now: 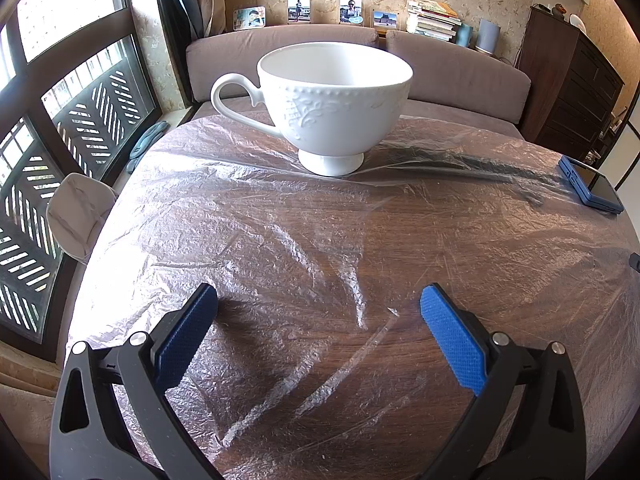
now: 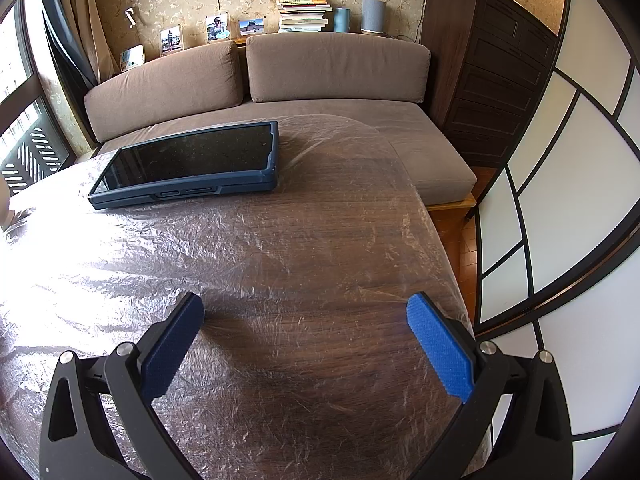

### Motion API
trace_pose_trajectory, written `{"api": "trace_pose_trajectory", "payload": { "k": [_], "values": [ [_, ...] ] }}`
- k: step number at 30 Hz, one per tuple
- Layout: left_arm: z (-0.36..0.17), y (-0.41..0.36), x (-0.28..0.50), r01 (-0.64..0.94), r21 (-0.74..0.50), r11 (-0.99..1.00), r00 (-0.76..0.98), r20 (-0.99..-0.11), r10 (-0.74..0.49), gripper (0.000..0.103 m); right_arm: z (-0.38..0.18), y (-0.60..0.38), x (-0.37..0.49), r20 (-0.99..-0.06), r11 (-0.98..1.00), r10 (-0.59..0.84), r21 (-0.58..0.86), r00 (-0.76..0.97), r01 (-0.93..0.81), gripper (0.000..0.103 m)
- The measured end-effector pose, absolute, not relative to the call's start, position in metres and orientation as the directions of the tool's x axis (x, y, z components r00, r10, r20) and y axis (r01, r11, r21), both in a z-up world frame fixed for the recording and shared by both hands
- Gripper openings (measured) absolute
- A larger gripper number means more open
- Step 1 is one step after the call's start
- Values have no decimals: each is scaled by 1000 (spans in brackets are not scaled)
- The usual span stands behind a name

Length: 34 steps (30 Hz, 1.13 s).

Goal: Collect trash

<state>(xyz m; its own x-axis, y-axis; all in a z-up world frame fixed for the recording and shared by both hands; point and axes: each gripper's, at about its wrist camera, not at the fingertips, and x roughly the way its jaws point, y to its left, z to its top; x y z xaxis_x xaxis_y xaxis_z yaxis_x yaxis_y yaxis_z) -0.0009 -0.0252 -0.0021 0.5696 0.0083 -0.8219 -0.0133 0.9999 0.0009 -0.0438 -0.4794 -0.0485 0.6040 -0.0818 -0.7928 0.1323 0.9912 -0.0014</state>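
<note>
A wooden table [image 1: 400, 240] is covered with a crinkled clear plastic sheet [image 1: 248, 232]; the sheet also shows in the right wrist view [image 2: 120, 264]. A white embossed teacup [image 1: 332, 104] stands upright at the far side of the table, empty inside as far as I see. A phone in a blue case [image 2: 188, 164] lies flat on the sheet; it also shows at the right edge of the left wrist view [image 1: 592, 184]. My left gripper [image 1: 320, 312] is open and empty, low over the sheet, well short of the cup. My right gripper [image 2: 306, 316] is open and empty, short of the phone.
A brown sofa [image 2: 280, 80] runs behind the table, with a shelf of photos and books [image 2: 304, 12] above it. A dark wooden dresser [image 2: 492, 80] stands at the right. A window with a grille [image 1: 60, 120] is at the left. The table's right edge [image 2: 440, 240] drops to the floor.
</note>
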Motion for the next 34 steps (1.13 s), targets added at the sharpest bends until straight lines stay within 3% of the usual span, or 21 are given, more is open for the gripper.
{"api": "trace_pose_trajectory", "payload": {
  "k": [34],
  "values": [
    [-4,-27,1,4,-3,1000,569,-822,-5,102,-48,-480,-43,-793,991,-82,-1,603,132,99]
  ]
}}
